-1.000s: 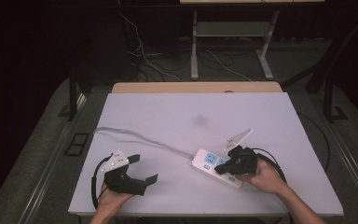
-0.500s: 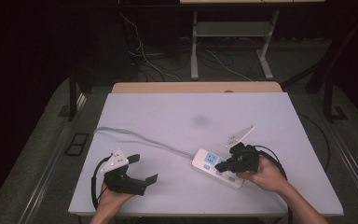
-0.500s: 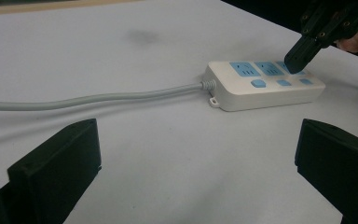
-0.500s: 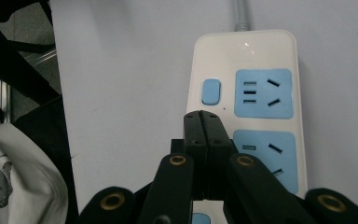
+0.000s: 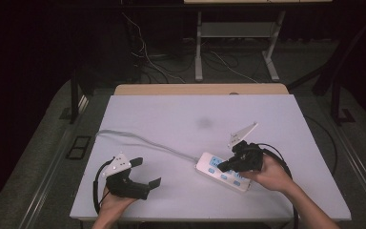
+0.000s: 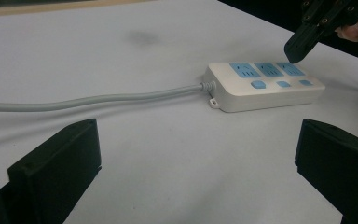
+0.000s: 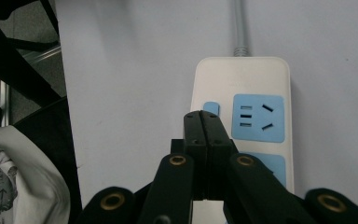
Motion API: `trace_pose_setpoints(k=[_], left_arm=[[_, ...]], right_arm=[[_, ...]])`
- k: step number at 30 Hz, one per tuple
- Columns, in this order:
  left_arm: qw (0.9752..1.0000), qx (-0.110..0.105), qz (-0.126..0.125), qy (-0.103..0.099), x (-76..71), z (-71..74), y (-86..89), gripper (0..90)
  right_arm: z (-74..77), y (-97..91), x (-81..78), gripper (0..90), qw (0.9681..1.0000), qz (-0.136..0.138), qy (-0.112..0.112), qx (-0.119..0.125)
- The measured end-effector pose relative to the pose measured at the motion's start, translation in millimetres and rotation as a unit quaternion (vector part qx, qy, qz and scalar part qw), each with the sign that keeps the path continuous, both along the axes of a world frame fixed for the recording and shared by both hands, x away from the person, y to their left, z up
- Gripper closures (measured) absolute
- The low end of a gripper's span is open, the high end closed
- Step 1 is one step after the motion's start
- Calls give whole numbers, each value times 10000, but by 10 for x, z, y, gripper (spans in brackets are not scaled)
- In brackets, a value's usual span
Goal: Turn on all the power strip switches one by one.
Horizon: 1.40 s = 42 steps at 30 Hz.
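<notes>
Jaws pressed together on the right gripper (image 5: pixel 223 166) hover over the power strip (image 5: pixel 223 172), lying near-right on the table (image 5: pixel 171 119); its tip should likely descend squarely onto one blue switch (image 7: pixel 210 108). Left gripper (image 5: pixel 143 172) rests, jaws apart.

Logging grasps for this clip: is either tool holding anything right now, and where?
Nothing is held. The left tool is open over bare table; the right tool is shut on nothing, its tip over the power strip.
</notes>
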<state>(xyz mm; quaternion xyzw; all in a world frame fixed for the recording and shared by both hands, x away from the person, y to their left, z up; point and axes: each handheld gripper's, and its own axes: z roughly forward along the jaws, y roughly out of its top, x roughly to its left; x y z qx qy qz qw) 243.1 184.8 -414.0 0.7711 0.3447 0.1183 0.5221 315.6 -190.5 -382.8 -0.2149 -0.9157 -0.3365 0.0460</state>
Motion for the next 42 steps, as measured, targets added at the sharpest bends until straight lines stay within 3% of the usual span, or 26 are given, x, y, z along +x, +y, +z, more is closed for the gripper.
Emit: trace_pose_setpoints(k=[20, 30, 42], left_arm=[[10000, -14, 0, -2, 3, 3, 7, 0], [10000, -20, 1, -15, 3, 6, 14, 0], [10000, -25, 3, -15, 1, 8, 19, 0]], right_arm=[[89, 186, 143, 900, 9999, 133, -7, -68], [43, 301, 183, 900, 9997, 217, 40, -69], [-53, 372, 220, 900, 9993, 285, 106, -239]])
